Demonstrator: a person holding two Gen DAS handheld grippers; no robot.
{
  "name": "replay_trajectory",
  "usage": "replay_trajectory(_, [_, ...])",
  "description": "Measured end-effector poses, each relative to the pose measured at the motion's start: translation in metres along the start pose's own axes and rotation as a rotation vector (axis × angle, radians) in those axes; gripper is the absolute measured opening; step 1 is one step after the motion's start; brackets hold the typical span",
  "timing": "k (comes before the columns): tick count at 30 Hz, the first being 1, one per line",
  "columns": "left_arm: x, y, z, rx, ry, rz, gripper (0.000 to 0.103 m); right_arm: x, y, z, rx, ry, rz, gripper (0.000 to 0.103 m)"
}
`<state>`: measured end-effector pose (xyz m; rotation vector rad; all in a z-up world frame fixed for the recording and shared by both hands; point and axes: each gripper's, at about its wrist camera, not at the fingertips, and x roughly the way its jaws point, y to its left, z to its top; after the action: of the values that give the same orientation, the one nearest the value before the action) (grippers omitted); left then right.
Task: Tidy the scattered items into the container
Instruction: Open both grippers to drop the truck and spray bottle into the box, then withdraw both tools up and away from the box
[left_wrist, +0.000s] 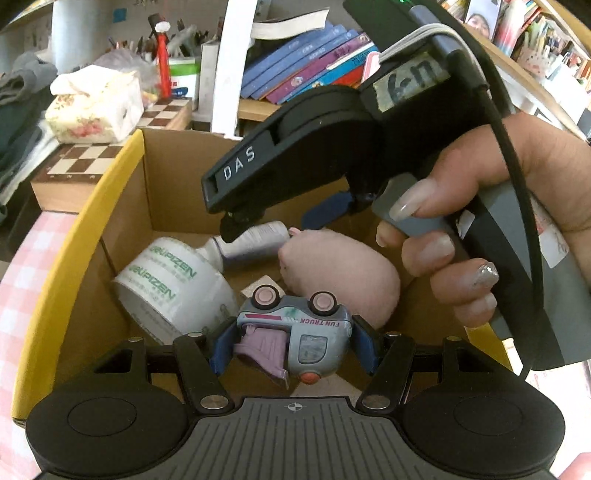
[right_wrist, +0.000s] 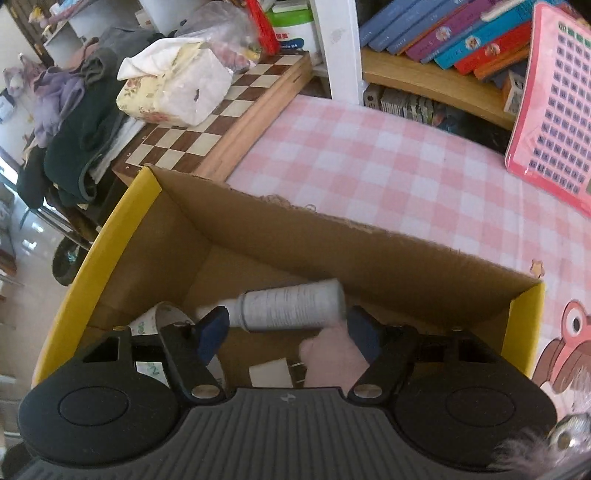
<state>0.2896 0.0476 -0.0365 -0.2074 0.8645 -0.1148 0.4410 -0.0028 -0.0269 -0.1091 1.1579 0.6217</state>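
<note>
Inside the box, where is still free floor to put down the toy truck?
The box floor is bare along the far wall, beyond the white bottle, and toward its right corner. Nearer, it is crowded: tape roll, pink plush and bottle lie close together. The left gripper holds the truck above them.

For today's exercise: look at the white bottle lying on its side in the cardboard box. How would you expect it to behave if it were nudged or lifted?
The white bottle is round and lies on its side, so a nudge would probably roll it across the cardboard box floor. Its smooth surface may slip between pads. It looks rigid, probably plastic; how full or heavy it is cannot be told.
</note>
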Motion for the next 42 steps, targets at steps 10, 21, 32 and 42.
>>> replay_trajectory(10, [-0.032,-0.005,-0.001,0.032,-0.107,0.016,0.071,-0.046,0.002,-0.010,0.004,-0.097,0.029,0.071])
replay_trajectory(21, [-0.107,-0.010,-0.025,0.070,-0.228,-0.009,0.072,-0.127,0.013,-0.056,0.022,-0.237,0.058,0.072])
replay_trajectory(32, [-0.164,-0.002,-0.066,0.082,-0.243,0.038,0.088,-0.175,0.033,-0.143,0.022,-0.307,0.056,0.072])
replay_trajectory(42, [-0.182,0.007,-0.112,0.107,-0.179,0.075,0.091,-0.185,0.050,-0.227,-0.002,-0.304,-0.024,0.072])
